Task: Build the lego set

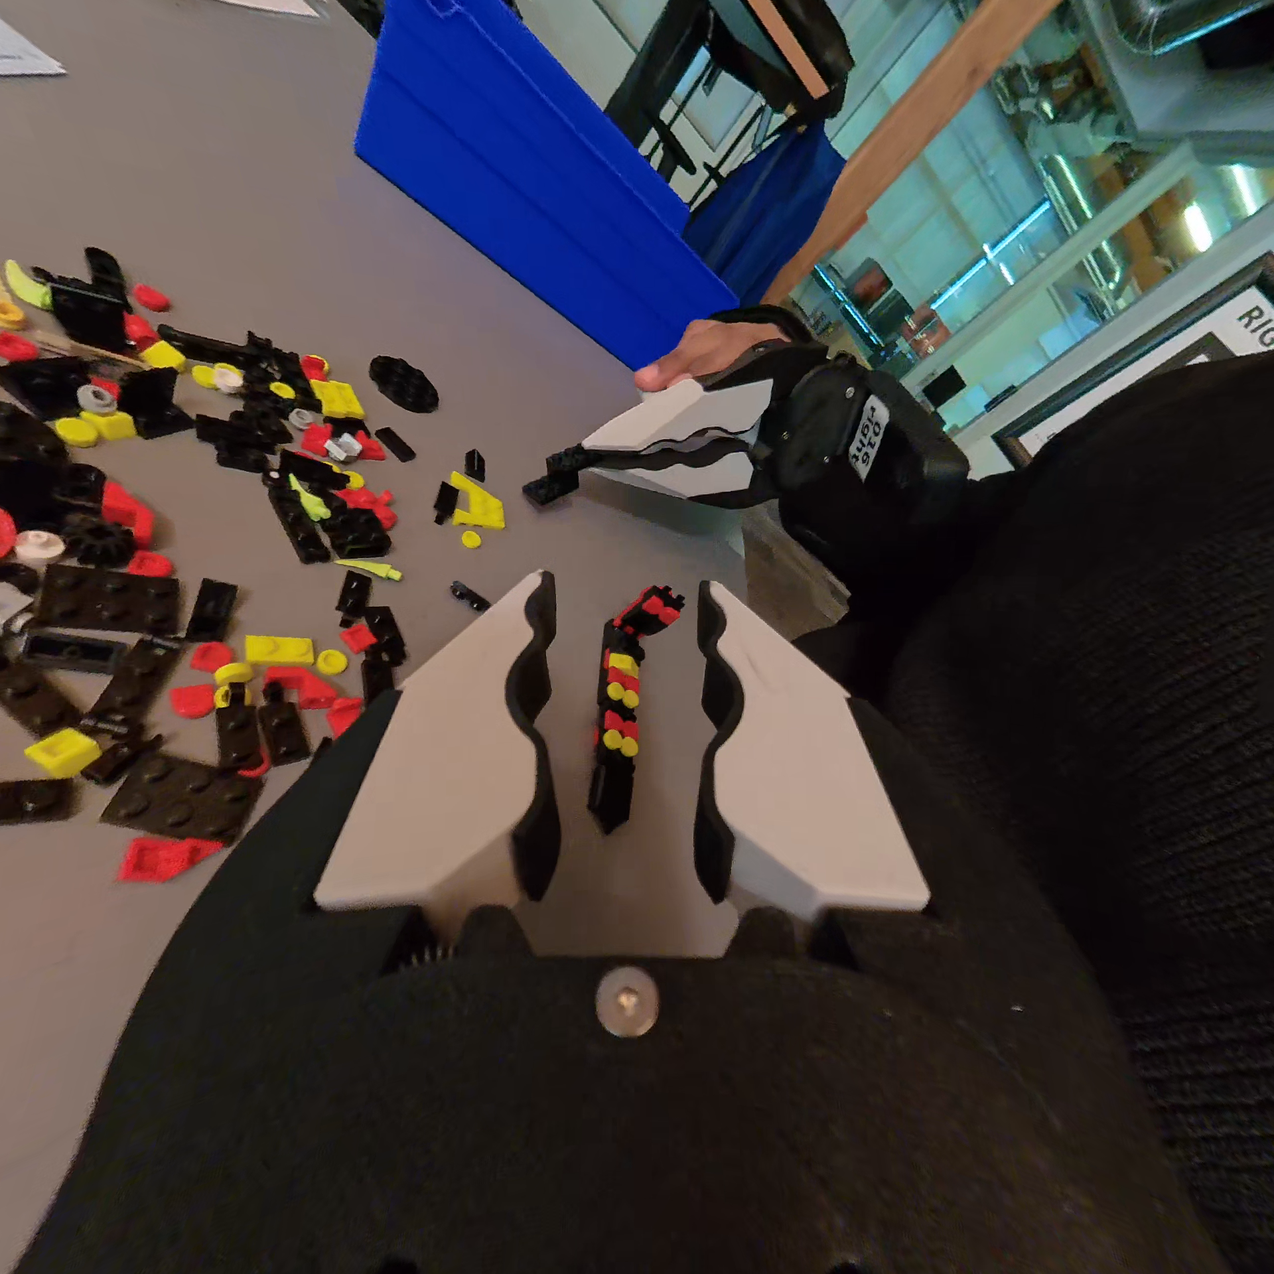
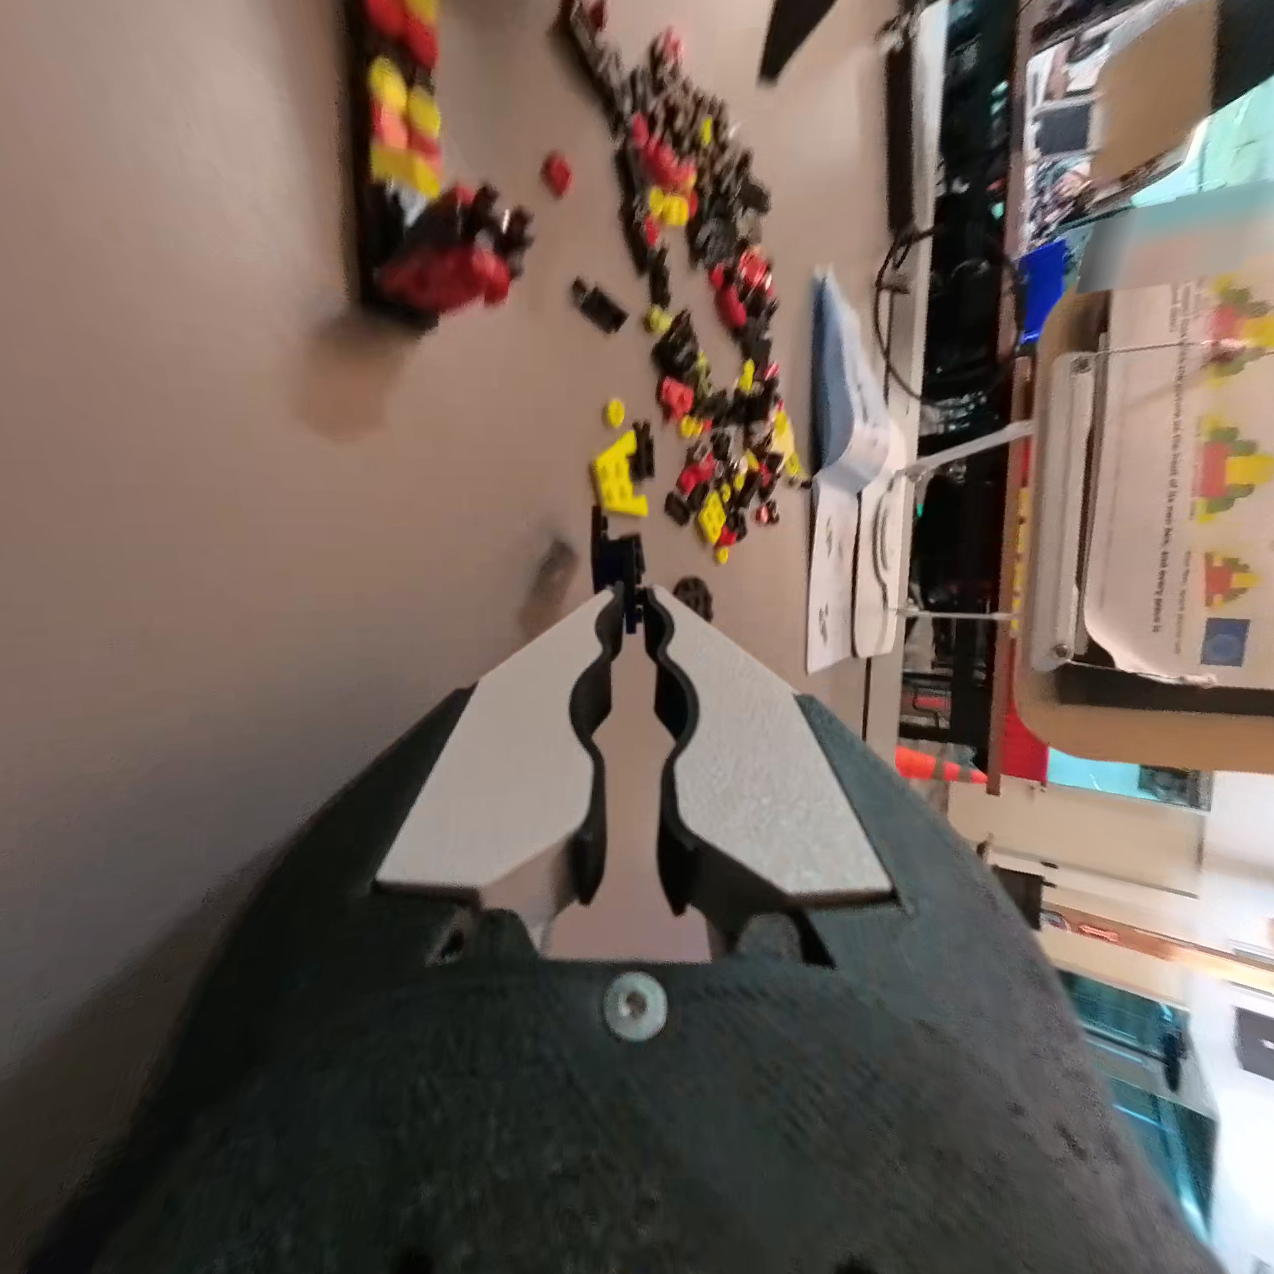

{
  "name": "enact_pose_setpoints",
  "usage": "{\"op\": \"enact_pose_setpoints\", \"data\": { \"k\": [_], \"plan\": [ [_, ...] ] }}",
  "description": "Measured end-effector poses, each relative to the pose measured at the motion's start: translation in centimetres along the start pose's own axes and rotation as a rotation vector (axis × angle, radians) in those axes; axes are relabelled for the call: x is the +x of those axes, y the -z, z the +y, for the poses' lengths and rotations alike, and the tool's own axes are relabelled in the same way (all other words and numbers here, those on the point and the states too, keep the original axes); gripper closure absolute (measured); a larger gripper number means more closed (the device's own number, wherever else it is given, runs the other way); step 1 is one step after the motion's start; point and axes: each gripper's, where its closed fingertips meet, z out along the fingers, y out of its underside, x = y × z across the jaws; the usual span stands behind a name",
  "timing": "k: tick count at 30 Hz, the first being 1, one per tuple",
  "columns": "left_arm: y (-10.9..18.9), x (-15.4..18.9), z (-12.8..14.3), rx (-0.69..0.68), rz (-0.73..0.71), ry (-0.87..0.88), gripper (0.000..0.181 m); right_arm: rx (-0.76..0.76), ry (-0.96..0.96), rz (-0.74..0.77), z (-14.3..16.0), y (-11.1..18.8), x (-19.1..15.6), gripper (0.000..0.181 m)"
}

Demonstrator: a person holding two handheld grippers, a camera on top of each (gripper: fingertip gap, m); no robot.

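My left gripper [image 1: 626, 586] is open. A long black, red and yellow lego assembly [image 1: 620, 696] lies on the grey table [image 1: 276, 172] between its fingers, with a gap to each pad. The assembly shows blurred at the top left of the right wrist view [image 2: 407, 158]. My right gripper [image 2: 631, 596] is shut on a small black lego piece [image 2: 615, 562] that sticks out past its tips. In the left wrist view the right gripper [image 1: 586, 451] rests near the table with that black piece [image 1: 555, 476] at its tips, held by a hand [image 1: 696, 351].
A spread of loose black, red and yellow lego pieces [image 1: 207, 517] covers the table to the left. A yellow wedge plate [image 1: 479, 507] lies near the right gripper. A blue bin [image 1: 524, 172] stands behind. Instruction sheets [image 2: 851, 538] lie past the pile. The gap from one gripper's tips to the other's is roughly 15 cm.
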Motion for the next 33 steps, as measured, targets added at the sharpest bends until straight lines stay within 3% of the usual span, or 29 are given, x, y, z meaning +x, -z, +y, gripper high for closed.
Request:
{"op": "enact_pose_setpoints", "data": {
  "k": [7,13,22,27,33],
  "plan": [
    [0.1,-0.8,0.1,0.003,-0.034,-0.003,0.142,0.019,0.008,-0.071,-0.5,-0.2,-1.3,0.176],
    [0.3,-1.2,0.2,0.002,-0.045,0.004,0.142,0.069,-0.090,-0.098,-1.2,0.0,-1.2,0.159],
    [-0.1,-1.3,0.7,-0.025,-0.048,0.000,0.143,0.230,-0.680,-0.299,-1.8,0.3,-0.8,0.135],
    [-0.2,-1.6,1.0,-0.046,-0.066,-0.010,0.144,0.216,-0.860,-0.363,-1.7,-0.1,-0.6,0.138],
    [-0.4,-2.0,1.7,-0.094,-0.125,-0.081,0.144,0.243,-1.183,-0.602,-2.4,-0.1,-1.4,0.135]
  ]
}}
